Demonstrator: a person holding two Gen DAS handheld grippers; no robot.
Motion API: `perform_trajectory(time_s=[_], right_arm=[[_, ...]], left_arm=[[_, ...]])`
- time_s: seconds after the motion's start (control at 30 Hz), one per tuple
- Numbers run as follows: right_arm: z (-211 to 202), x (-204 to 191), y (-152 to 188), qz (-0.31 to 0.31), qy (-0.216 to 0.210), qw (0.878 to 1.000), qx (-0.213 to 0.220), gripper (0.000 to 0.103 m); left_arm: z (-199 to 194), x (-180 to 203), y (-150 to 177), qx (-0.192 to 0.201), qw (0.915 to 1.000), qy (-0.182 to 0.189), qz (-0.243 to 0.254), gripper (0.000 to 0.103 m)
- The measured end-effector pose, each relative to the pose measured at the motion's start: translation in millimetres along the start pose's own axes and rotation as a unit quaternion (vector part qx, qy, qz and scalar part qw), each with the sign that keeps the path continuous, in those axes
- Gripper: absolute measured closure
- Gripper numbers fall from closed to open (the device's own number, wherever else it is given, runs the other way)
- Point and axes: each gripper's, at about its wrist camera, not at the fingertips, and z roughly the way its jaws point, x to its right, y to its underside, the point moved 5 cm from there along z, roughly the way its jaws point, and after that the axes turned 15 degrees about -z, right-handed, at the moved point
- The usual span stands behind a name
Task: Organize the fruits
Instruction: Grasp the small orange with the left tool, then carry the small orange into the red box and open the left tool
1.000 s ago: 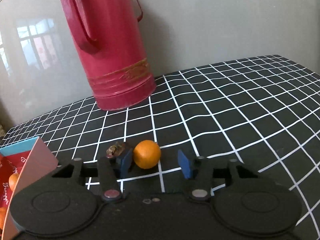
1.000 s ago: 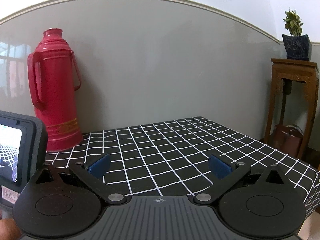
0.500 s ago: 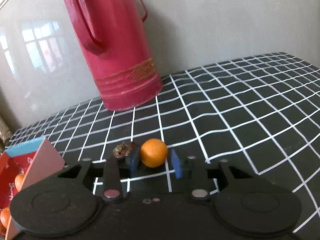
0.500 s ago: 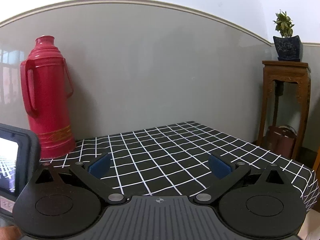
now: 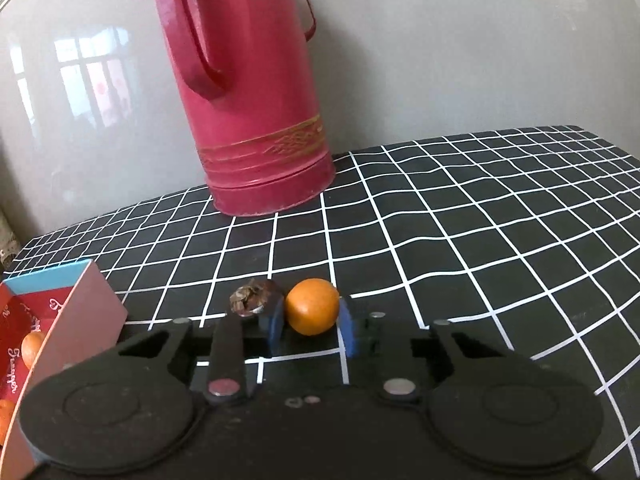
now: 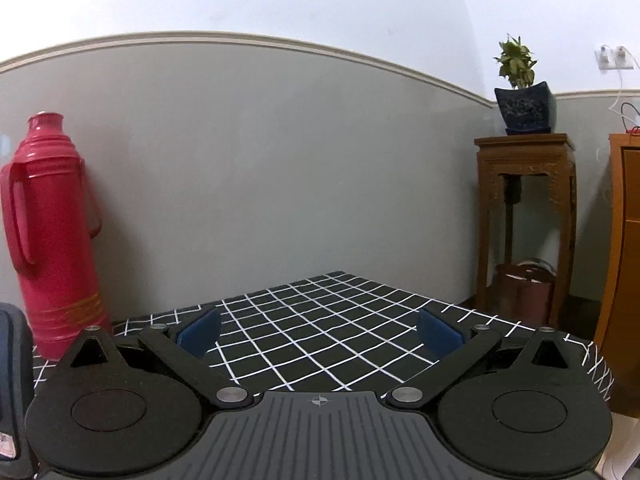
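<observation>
The left gripper [image 5: 310, 326] clamps a small orange fruit [image 5: 311, 306] between its blue rubber pads [image 5: 273, 322], one pad pressed to each side of the smooth, glossy, round skin. Just to the left of the gripper's left finger sits a dark, wrinkled fruit [image 5: 252, 297], brownish and dull, apparently touching the finger, though the blur makes that hard to confirm. Both lie on a black tablecloth [image 5: 460, 216] gridded with thin white lines. Farther left, a red and pink cardboard box [image 5: 76, 320] holds more orange fruit [image 5: 32, 348]. Ahead stands a tall red cylindrical thermos [image 5: 248, 92] with gold banding, against a glossy grey wall. The right gripper [image 6: 318, 332] is held level above the cloth, its blue pads spread wide with nothing between them, facing a carved wooden stand [image 6: 526, 216] and potted plant [image 6: 520, 88].
</observation>
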Motion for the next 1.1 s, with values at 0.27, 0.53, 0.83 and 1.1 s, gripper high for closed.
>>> perform_trajectory(time_s=[0.27,0.53,0.83,1.1], right_arm=[[3.0,-4.0,-0.5,-0.006,-0.014,1.0,-0.01,0.0],[4.8,-14.6,-1.5,-0.004,-0.03,0.999,-0.016,0.0],[-4.3,-62.6,-6.5,-0.014,-0.095,0.995,-0.015,0.0],[-11.0,-118.3,-2.9,-0.047,-0.155,0.987,-0.023,0.0]], left_arm=[[-17.2,-6.3,-5.6,0.032,0.9994,-0.002,-0.012,0.083],[-56.4,-42.8,-21.5,0.079,0.9961,-0.027,-0.027,0.083],[-75.4,-132.4,-26.7,0.07,0.9882,-0.115,-0.074,0.083],[-66.9,-208.2,-12.9,0.023,0.9752,-0.189,-0.114,0.083]])
